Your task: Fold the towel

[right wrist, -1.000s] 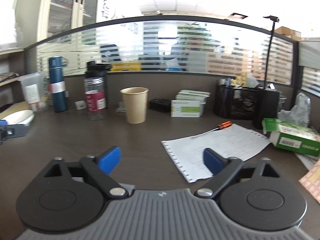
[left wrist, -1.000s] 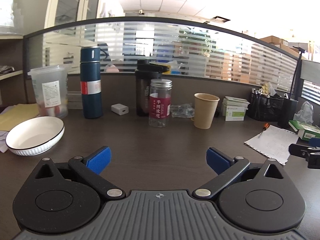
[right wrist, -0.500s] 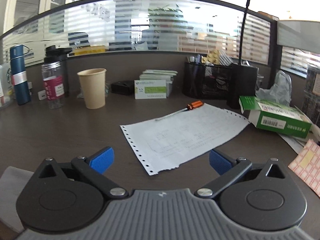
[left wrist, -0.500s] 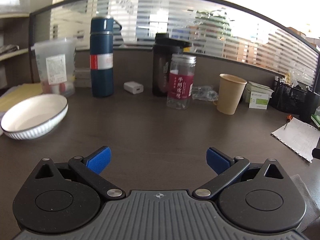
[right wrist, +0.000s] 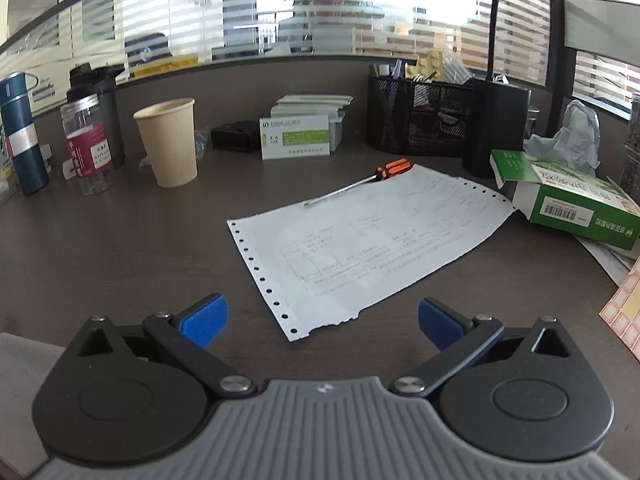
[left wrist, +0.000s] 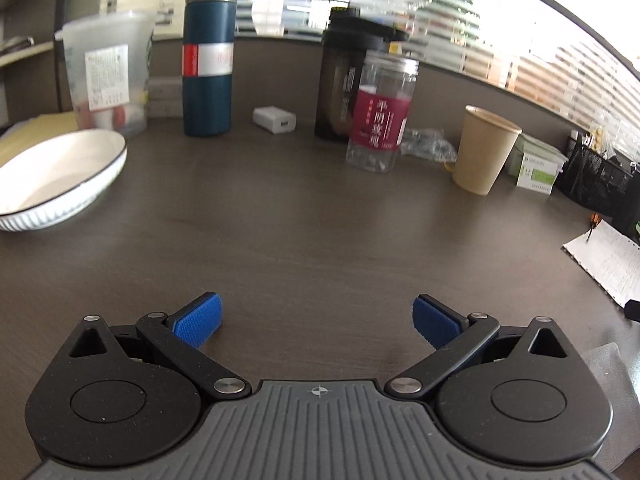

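Both grippers have tipped down and come lower over the desk (left wrist: 320, 232) since a second ago: the ceiling has dropped out of each view, the dark desktop fills more of it, and a pale grey cloth now shows at the frame edges where none showed before. That cloth reads as the towel (right wrist: 20, 392). Seen from the right wrist it sits low and to the left of the right gripper (right wrist: 323, 320), partly under the gripper body; seen from the left wrist a thin sliver of it (left wrist: 612, 364) lies just right of the left gripper (left wrist: 316, 318). So the towel lies between the two grippers, near the desk's front edge and well short of the printed sheet (right wrist: 360, 248). Left gripper: blue pads spread wide, nothing between them. Right gripper: same, wide apart and empty, with the printed sheet's torn corner on the desk beyond the gap, not touching. Step in hand, as I judge it: the approach, no grasp yet and no fold begun. Next move likely calls for each gripper to swing inward toward the towel and settle on a corner or edge before closing. Towel itself looks light grey, flat and matte; too little shows to tell its outline, its creases or whether it is already part folded.
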A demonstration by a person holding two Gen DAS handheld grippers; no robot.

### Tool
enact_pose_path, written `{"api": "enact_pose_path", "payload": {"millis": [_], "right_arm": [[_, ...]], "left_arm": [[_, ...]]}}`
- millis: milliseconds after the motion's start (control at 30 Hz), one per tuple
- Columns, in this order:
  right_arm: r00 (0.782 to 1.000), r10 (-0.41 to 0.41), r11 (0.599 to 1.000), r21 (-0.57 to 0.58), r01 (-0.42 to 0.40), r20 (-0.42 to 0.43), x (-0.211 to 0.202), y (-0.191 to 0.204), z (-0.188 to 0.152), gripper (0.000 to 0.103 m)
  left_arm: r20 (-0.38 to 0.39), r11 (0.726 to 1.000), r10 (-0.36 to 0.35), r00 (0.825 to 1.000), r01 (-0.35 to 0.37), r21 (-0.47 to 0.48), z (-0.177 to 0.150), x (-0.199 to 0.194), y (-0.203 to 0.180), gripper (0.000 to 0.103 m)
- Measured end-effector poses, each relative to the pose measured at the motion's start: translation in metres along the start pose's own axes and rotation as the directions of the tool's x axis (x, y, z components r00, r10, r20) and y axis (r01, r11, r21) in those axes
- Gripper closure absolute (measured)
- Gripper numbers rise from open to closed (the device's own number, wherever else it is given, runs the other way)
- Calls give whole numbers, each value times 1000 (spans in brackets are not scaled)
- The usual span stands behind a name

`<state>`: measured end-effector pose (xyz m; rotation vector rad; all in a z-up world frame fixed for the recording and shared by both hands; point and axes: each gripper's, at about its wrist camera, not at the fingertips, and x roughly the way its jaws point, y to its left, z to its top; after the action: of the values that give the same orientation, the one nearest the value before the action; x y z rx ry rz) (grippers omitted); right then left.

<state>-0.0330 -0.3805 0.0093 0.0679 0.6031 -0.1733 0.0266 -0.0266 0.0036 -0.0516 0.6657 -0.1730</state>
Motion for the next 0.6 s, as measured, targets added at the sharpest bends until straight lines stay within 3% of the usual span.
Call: {"api": "enact_pose_path", "payload": {"millis": [100,233,600], "right_arm": [[1000,-1,1000,-7,1,-15,2,2,1,0],[999,-1,1000,-28,0,-47,7,5,1,0],[998,11,1000,-20,-12,-55,9,4,4,0]], "left_arm": [[-7,1000,10,1000,-10,18,1,2,-2,0],[-33,991,57,998,-53,120,0,8,-16,0],[-35,992,49,998,-45,118,1,10,-18,0]]}}
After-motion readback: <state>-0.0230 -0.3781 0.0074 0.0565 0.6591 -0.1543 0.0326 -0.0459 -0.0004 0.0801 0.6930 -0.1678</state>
